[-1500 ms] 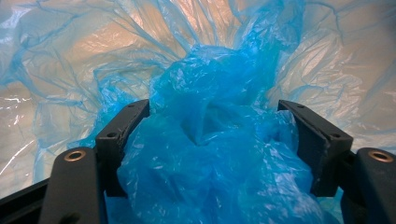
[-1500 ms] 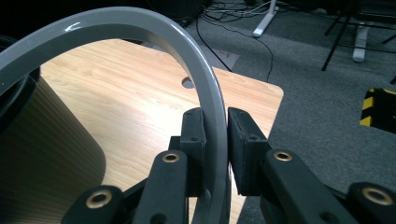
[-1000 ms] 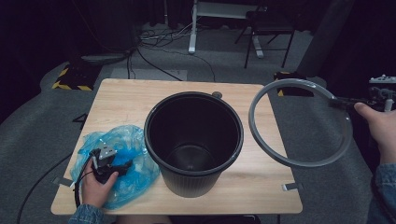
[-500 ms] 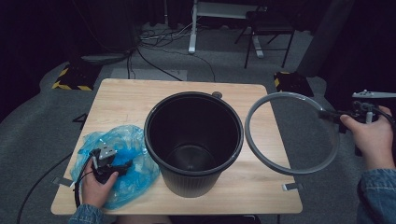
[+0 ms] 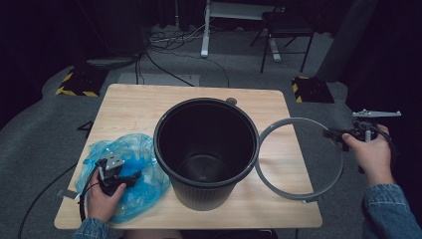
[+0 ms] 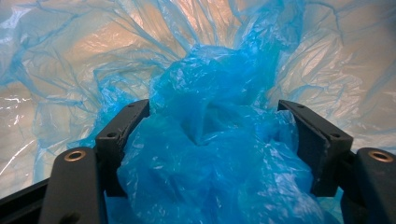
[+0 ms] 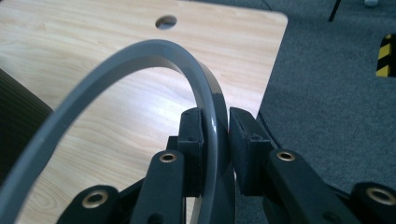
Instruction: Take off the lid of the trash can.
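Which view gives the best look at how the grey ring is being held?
The right gripper view: the grey ring passes between the right gripper jaws, which are shut on its band. The high view shows the whole ring beside the black bucket, but the grip is small there. The left gripper view faces the blue plastic bag.

You had no readable text, label, brand or number anywhere in these views. The only sign-like markings were the yellow-and-black hazard stripes point(image 5: 75, 91) on the dark floor blocks beyond the pale wooden worktop point(image 5: 139, 107), one more showing at the far right point(image 5: 297, 92).
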